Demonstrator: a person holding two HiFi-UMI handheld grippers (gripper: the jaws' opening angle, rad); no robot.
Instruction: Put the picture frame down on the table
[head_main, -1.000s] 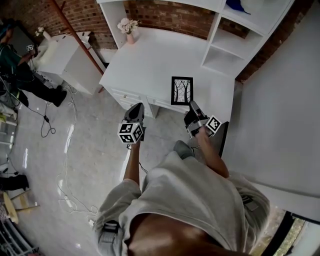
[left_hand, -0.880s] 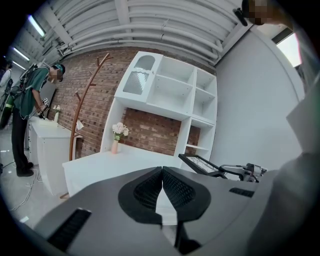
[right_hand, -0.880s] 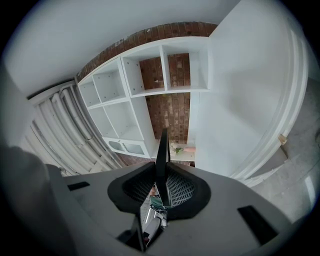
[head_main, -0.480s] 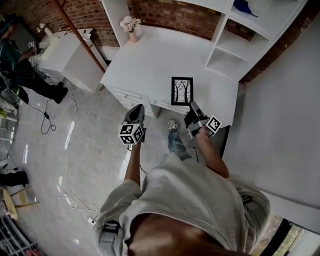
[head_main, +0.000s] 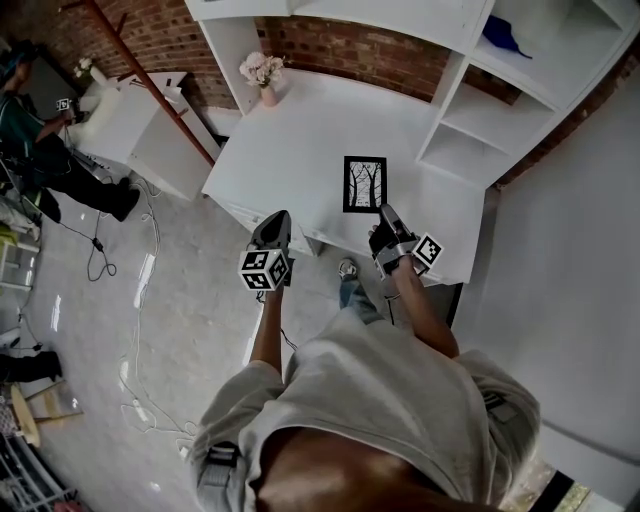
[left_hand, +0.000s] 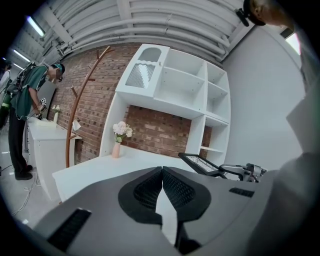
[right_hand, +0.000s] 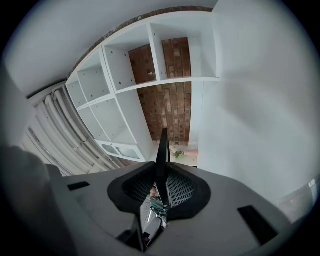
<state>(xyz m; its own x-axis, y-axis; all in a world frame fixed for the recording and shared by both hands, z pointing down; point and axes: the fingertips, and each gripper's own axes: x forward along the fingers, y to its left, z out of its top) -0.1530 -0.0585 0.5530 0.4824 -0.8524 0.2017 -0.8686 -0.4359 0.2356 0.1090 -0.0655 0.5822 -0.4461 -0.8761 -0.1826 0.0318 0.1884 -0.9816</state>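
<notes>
The picture frame (head_main: 364, 184) is black with a tree print; it hangs flat above the white desk (head_main: 300, 130), near its front edge. My right gripper (head_main: 383, 213) is shut on the frame's near edge. In the right gripper view the frame (right_hand: 161, 150) stands edge-on between the pads. My left gripper (head_main: 273, 228) is shut and empty, level with the desk's front edge and left of the frame. From the left gripper view its tips (left_hand: 161, 170) meet, and the frame (left_hand: 199, 163) and the right gripper (left_hand: 242, 171) show off to the right.
A pink vase of flowers (head_main: 262, 76) stands at the desk's back left. White open shelves (head_main: 480, 110) rise at the right and behind. A slanted wooden pole (head_main: 150, 85), a white cabinet (head_main: 125, 120) and a person (head_main: 40, 150) are at the left; cables (head_main: 130, 300) lie on the floor.
Both grippers have moved forward toward the desk. The frame, earlier at the desk's front edge, now hangs farther in over the tabletop. Neither gripper's jaws changed.
</notes>
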